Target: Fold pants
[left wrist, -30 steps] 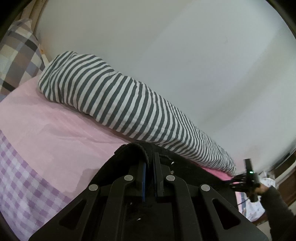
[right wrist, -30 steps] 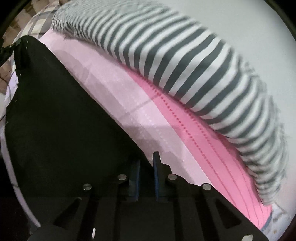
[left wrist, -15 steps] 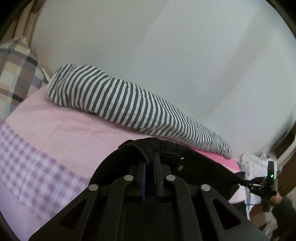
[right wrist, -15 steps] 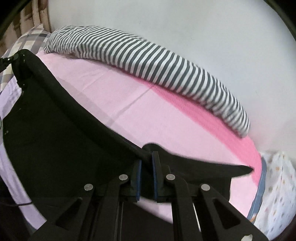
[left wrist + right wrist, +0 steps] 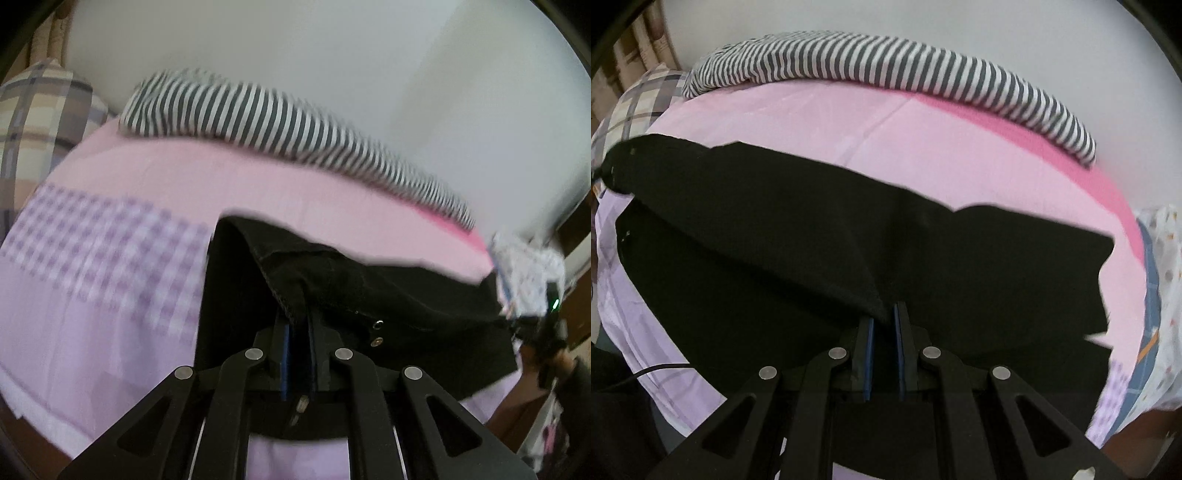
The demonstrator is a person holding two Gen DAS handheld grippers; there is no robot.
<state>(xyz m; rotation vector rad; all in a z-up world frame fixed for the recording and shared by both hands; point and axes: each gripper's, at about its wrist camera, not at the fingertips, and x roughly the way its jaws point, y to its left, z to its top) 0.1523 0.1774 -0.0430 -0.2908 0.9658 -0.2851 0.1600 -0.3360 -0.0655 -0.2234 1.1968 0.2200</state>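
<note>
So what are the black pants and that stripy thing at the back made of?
The black pants look like thick matte woven cloth, maybe denim: there is a stitched seam and metal snaps. The striped bolster looks like soft thin cotton, wrinkled at one end. The blur leaves both uncertain.

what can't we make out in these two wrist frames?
- Pants legs and hems: in the right wrist view the black pants run under the right gripper and off the bottom edge.
- Left grip contact: in the left wrist view the waistband folds over the left gripper; pads mostly covered.
- Striped bolster and checked sheet: motion-blurred, left wrist view.
- Floral cloth at the right edge: blurred, cropped.
</note>
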